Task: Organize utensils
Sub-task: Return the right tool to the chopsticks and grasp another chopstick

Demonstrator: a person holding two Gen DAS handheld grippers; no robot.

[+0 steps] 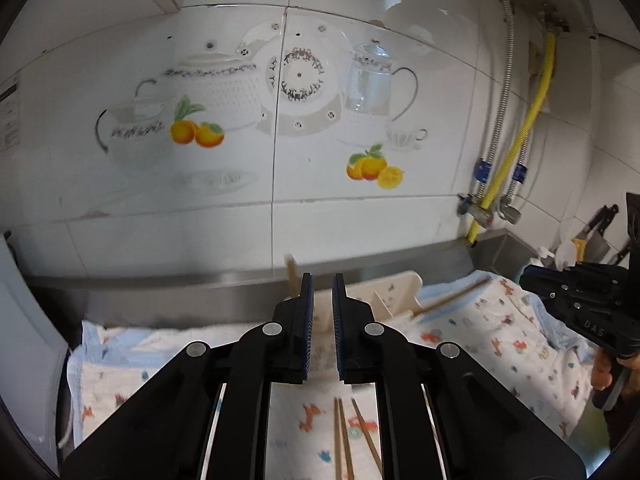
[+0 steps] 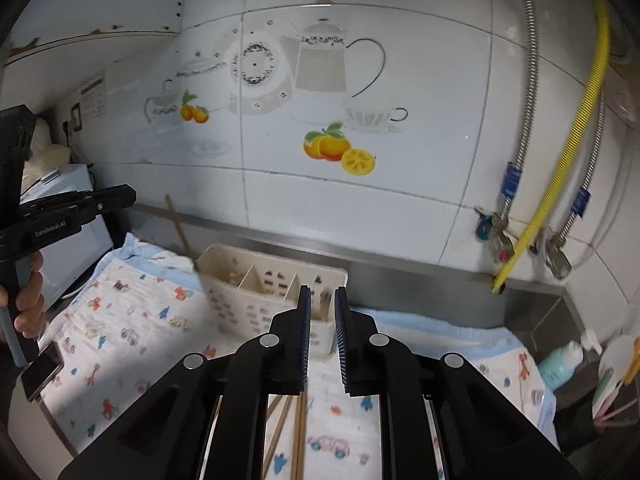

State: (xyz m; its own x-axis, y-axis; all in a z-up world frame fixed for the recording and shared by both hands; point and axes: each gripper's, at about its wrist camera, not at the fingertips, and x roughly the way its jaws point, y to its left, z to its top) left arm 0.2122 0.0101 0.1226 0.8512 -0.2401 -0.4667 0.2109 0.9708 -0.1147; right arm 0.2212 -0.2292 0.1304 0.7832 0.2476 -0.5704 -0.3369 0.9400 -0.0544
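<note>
A cream divided utensil holder (image 2: 256, 292) stands on the patterned cloth (image 2: 132, 320) by the tiled wall. One wooden chopstick (image 2: 180, 228) leans out of its left compartment. In the left wrist view the holder (image 1: 384, 300) sits just beyond my left gripper (image 1: 323, 280), with a blurred chopstick (image 1: 291, 276) upright behind the left finger and another chopstick (image 1: 452, 298) slanting off its right end. Loose chopsticks (image 1: 344, 436) lie on the cloth under both grippers, seen again (image 2: 296, 432) beneath my right gripper (image 2: 322, 292). Both grippers show a narrow gap between the pads with nothing in it.
The cloth covers a steel counter (image 2: 440, 288) with a raised back lip. Metal pipes and a yellow hose (image 2: 560, 168) run down the wall at right. A bottle (image 2: 560, 364) and knives (image 1: 596, 236) stand far right. A white appliance (image 2: 76, 236) and a phone (image 2: 40, 372) are at left.
</note>
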